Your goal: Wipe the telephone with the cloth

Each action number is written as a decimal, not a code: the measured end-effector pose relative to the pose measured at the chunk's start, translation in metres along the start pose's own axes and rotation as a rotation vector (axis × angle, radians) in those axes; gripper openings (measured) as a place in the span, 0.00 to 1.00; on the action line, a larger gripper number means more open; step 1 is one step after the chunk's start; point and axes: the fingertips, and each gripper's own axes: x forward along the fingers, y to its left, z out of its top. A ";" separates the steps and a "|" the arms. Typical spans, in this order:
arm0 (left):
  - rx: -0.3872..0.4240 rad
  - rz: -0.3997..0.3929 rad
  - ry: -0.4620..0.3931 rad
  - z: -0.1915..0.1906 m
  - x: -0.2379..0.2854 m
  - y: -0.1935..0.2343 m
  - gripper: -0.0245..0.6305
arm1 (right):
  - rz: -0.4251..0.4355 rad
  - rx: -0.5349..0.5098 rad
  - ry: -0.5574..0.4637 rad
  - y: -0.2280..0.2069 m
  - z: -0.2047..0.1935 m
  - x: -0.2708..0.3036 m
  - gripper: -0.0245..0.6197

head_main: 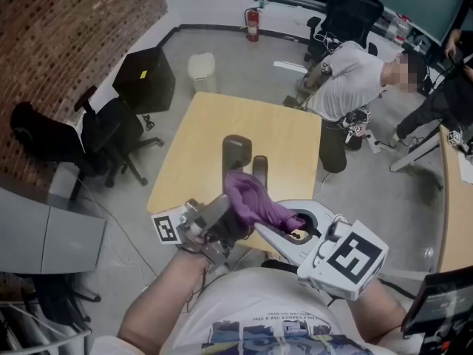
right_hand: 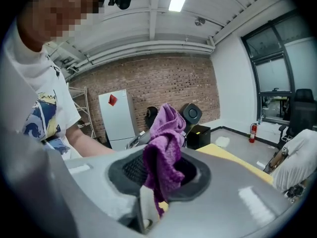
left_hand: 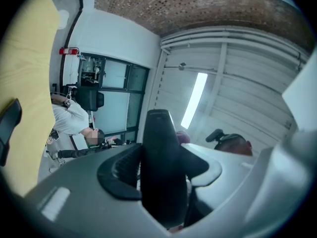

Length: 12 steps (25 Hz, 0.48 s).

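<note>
A black telephone handset (head_main: 236, 154) stands tilted upward over the near edge of the yellow table (head_main: 214, 124). My left gripper (head_main: 225, 224) is shut on its lower part. In the left gripper view the handset (left_hand: 161, 148) rises between the jaws of the left gripper (left_hand: 161, 167). A purple cloth (head_main: 255, 198) hangs bunched from my right gripper (head_main: 294, 222), which is shut on it, and it rests against the handset's right side. The right gripper view shows the cloth (right_hand: 166, 143) pinched in the right gripper (right_hand: 161, 175). A bit of cloth (left_hand: 183, 135) peeks from behind the handset.
A second dark piece (head_main: 260, 167) stands on the table just behind the cloth. A person in a white shirt (head_main: 347, 72) bends over at the table's far right corner. A black office chair (head_main: 111, 135), a black box (head_main: 144, 76) and a white bin (head_main: 201, 65) stand to the left.
</note>
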 end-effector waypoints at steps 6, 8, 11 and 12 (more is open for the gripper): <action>-0.005 0.000 -0.013 0.004 -0.002 0.000 0.43 | 0.038 0.020 0.013 0.015 -0.009 -0.002 0.17; -0.006 0.003 -0.015 0.004 -0.001 0.001 0.43 | 0.052 0.021 0.025 0.021 -0.015 -0.005 0.17; 0.002 0.020 -0.020 0.006 -0.001 0.003 0.43 | 0.077 0.021 0.057 0.030 -0.028 -0.009 0.17; 0.012 0.030 -0.019 0.007 -0.001 0.004 0.43 | 0.086 0.020 0.073 0.033 -0.033 -0.011 0.17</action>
